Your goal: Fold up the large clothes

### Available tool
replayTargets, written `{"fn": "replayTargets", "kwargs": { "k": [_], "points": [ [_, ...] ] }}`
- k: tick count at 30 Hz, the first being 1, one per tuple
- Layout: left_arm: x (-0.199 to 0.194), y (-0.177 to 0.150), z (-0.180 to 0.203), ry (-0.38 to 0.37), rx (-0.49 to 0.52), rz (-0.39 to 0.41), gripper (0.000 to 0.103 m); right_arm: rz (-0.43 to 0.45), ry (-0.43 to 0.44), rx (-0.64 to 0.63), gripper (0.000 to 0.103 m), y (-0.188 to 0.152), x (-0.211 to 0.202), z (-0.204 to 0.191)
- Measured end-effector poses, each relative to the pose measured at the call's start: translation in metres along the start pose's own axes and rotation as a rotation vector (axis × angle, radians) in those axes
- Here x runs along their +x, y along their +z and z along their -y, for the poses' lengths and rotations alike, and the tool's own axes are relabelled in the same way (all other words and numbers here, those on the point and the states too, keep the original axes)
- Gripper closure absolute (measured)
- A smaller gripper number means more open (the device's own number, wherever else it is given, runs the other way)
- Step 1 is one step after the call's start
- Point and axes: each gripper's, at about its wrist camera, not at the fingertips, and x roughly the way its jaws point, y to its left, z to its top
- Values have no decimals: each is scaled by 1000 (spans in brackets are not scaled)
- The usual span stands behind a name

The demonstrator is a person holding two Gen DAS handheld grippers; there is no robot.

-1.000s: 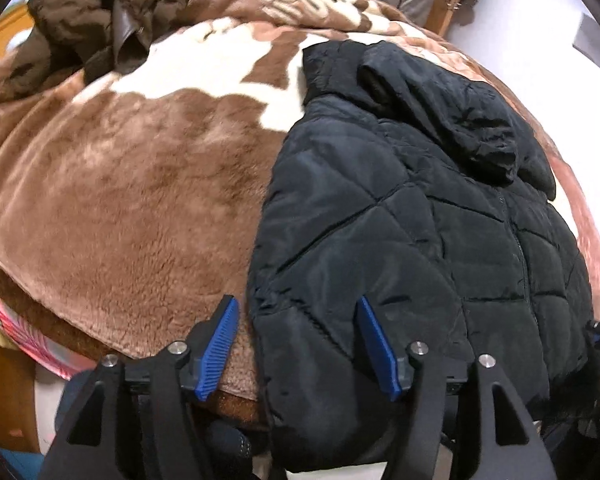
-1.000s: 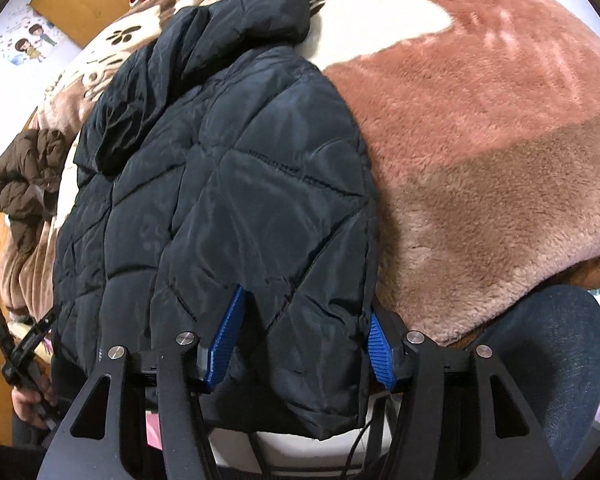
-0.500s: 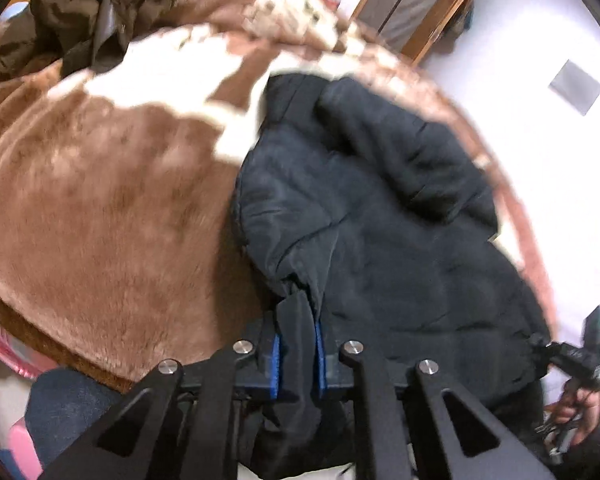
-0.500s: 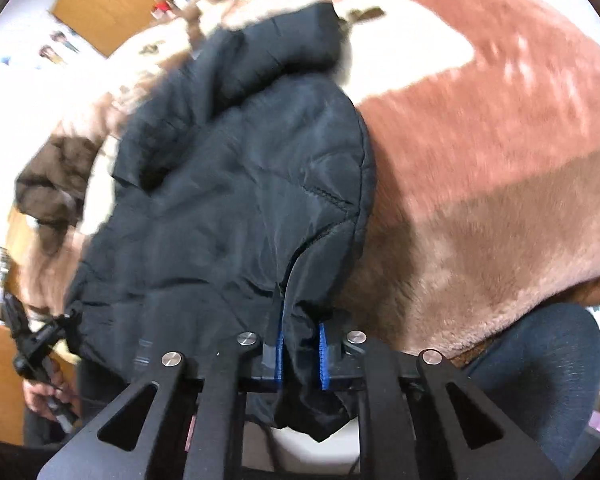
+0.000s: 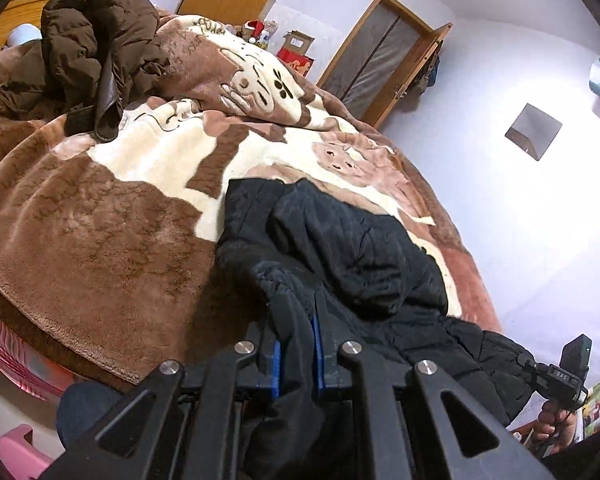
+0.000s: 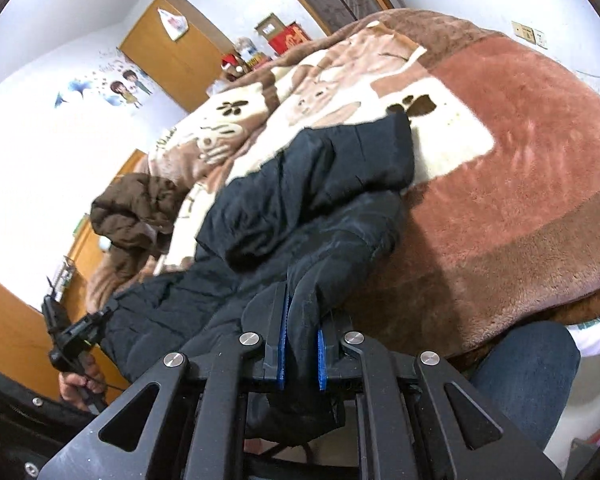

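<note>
Left wrist view: the left gripper (image 5: pixel 296 354) has its blue-padded fingers pinched together on a bunched fold at the hem of the black quilted puffer jacket (image 5: pixel 352 252), and the fabric rises in a ridge out of the jaws. Most of the jacket lies on the brown, cream and pink plush blanket (image 5: pixel 100 220) that covers the bed, near its lower edge, with the hood end farthest from the camera. A crumpled dark brown puffer coat (image 5: pixel 96 52) sits well apart from it at the far left of the blanket. At the right edge of this view the right hand (image 5: pixel 556 426) grips its handle.

Right wrist view: the right gripper (image 6: pixel 302 356) is likewise clamped on the jacket's hem — black cloth (image 6: pixel 320 208) fills the gap between the blue pads and hangs below them. The hem is lifted off the blanket (image 6: pixel 520 160) at this corner while the upper part rests on it. A wooden wardrobe (image 6: pixel 172 52) stands against the far wall, and the left hand (image 6: pixel 78 382) shows low at the left.
</note>
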Motion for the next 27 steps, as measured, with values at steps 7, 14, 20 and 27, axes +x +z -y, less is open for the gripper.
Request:
{"fn": "replayTargets", "kwargs": {
  "k": [7,14,20,27],
  "points": [
    [12,37,4,-31,-40,70,91,96,66,35,92,51,9,-3],
    [62,106,7,-45,-85,109,90,152,63,74,92,129,48,-6],
    [144,162,-4,2,-146,54,90,87,-23,150,92,201,127,8],
    [271,182,-32,118,-170,-108,87,-105,-139,298,88,239,248,72]
  ]
}}
